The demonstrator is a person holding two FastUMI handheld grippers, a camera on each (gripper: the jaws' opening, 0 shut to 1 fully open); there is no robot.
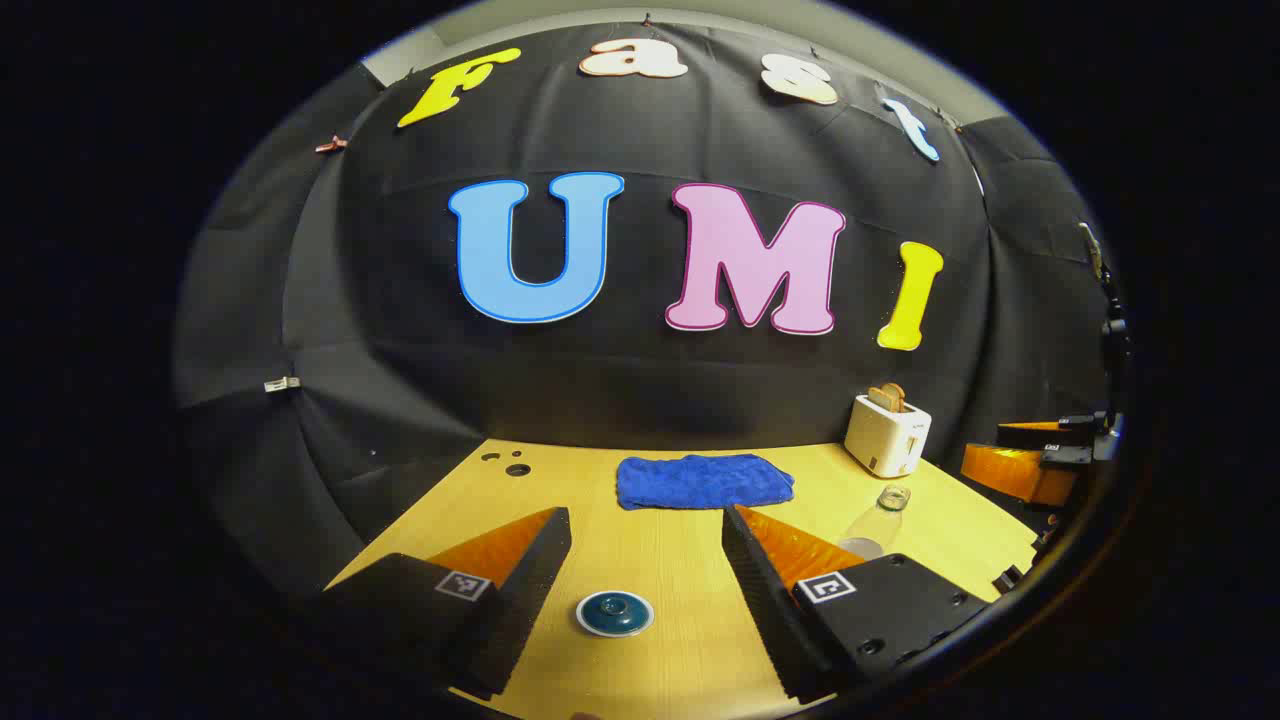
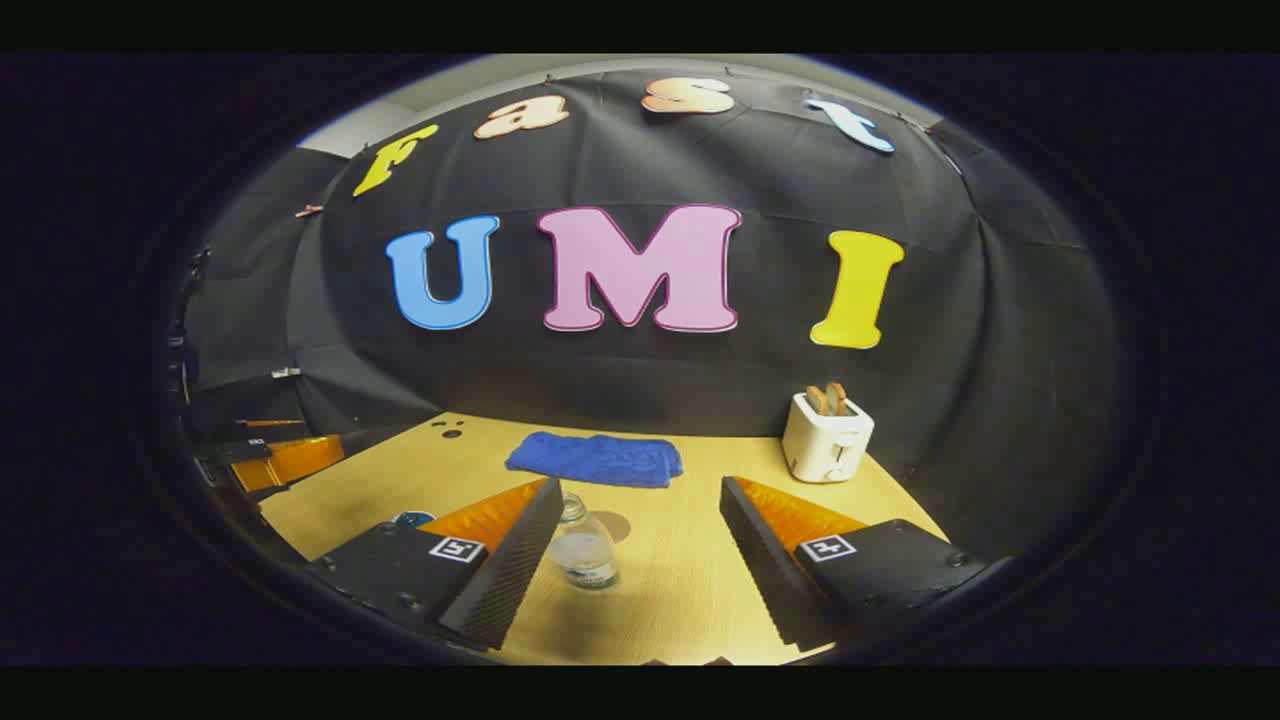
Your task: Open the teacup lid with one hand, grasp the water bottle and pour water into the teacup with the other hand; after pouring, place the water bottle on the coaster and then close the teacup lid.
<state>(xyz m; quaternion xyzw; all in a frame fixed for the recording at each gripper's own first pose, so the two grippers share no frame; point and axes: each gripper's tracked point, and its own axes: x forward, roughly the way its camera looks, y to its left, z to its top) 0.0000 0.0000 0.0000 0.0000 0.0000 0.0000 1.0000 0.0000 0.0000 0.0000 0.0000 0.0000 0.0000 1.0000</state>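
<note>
A teacup with a dark teal lid (image 1: pixel 614 613) stands on the wooden table (image 1: pixel 680 640), low between the fingers of my left gripper (image 1: pixel 645 515), which is open and touches nothing. A clear water bottle (image 1: pixel 875 525) without a cap stands upright to the right of it. In the right gripper view the bottle (image 2: pixel 583 548) is just beside the left finger of my open right gripper (image 2: pixel 640 487), not held. The teacup (image 2: pixel 412 519) peeks out behind that finger. Each gripper also appears at the other view's edge: the right gripper (image 1: pixel 1030 460) and the left gripper (image 2: pixel 275 458).
A folded blue towel (image 1: pixel 703 480) (image 2: pixel 595 458) lies at the back middle of the table. A white toaster (image 1: pixel 887 435) (image 2: pixel 826 440) with bread slices stands at the back right. Small dark holes (image 1: pixel 510 465) mark the back left corner.
</note>
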